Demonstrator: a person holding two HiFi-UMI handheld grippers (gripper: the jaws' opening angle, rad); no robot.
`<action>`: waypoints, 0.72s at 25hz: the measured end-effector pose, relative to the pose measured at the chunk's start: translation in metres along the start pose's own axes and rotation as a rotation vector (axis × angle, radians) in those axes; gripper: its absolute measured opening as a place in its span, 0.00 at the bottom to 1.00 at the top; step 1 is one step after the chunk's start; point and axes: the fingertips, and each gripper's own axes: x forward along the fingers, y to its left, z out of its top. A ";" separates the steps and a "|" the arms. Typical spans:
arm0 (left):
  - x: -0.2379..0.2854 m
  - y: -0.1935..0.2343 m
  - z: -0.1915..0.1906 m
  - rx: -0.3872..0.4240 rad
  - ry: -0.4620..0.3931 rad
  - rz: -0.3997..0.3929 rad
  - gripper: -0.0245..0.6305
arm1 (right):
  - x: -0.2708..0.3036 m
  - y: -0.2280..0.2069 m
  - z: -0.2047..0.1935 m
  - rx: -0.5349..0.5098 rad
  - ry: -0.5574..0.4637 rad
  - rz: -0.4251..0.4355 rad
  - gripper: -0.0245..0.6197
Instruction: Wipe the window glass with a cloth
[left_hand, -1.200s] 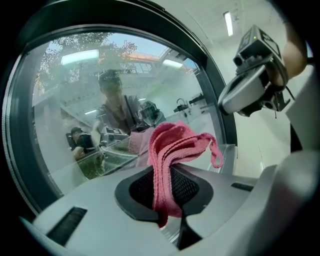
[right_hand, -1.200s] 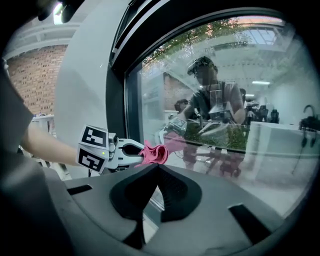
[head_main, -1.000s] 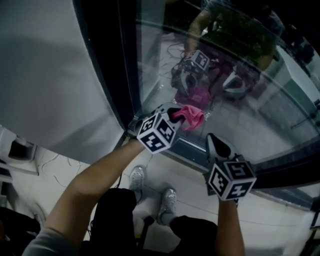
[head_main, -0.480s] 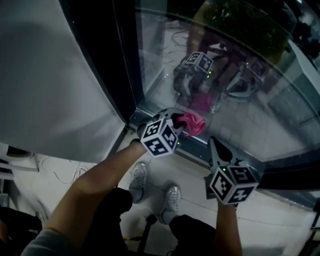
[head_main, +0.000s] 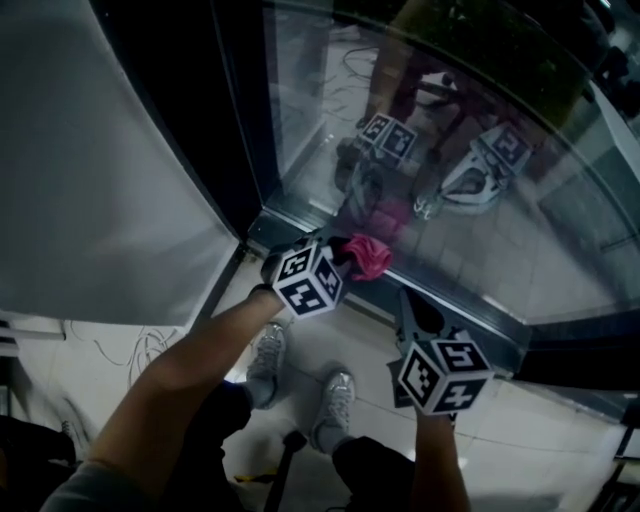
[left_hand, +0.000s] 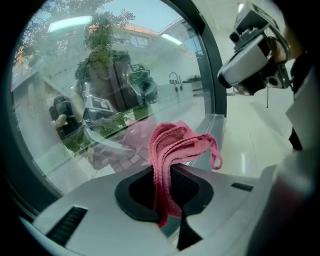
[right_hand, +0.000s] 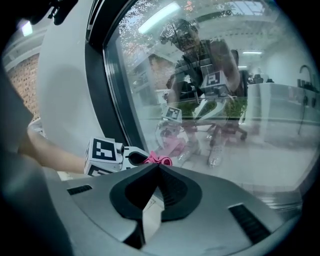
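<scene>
A pink cloth (head_main: 369, 255) is pinched in my left gripper (head_main: 345, 258), which is shut on it near the window's bottom left corner. In the left gripper view the cloth (left_hand: 172, 155) stands up bunched from between the jaws, close to the window glass (left_hand: 100, 90). The glass (head_main: 450, 160) fills the upper right of the head view and mirrors both grippers. My right gripper (head_main: 410, 305) hangs lower right, just below the sill, jaws shut on nothing. Its own view shows the shut tips (right_hand: 159, 165), with the left gripper's marker cube (right_hand: 104, 152) and the cloth (right_hand: 159, 160) beyond.
A dark window frame post (head_main: 240, 130) runs down the left of the glass, with a pale wall (head_main: 90, 170) beside it. A metal sill (head_main: 450, 315) runs along the bottom. The person's shoes (head_main: 300, 385) stand on the light floor with cables (head_main: 140, 345) at left.
Both grippers have shifted slightly left and down in the head view as the head tilted. The left gripper still holds the pink cloth; the right stays shut.
</scene>
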 end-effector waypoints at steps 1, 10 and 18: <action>0.003 0.000 -0.003 -0.005 0.012 -0.005 0.12 | 0.001 -0.001 0.000 0.002 0.006 0.000 0.04; 0.025 -0.006 -0.035 -0.039 0.120 -0.037 0.12 | 0.017 -0.002 -0.014 0.013 0.052 -0.006 0.04; 0.041 -0.014 -0.056 -0.026 0.199 -0.066 0.12 | 0.023 0.001 -0.032 -0.007 0.097 -0.003 0.04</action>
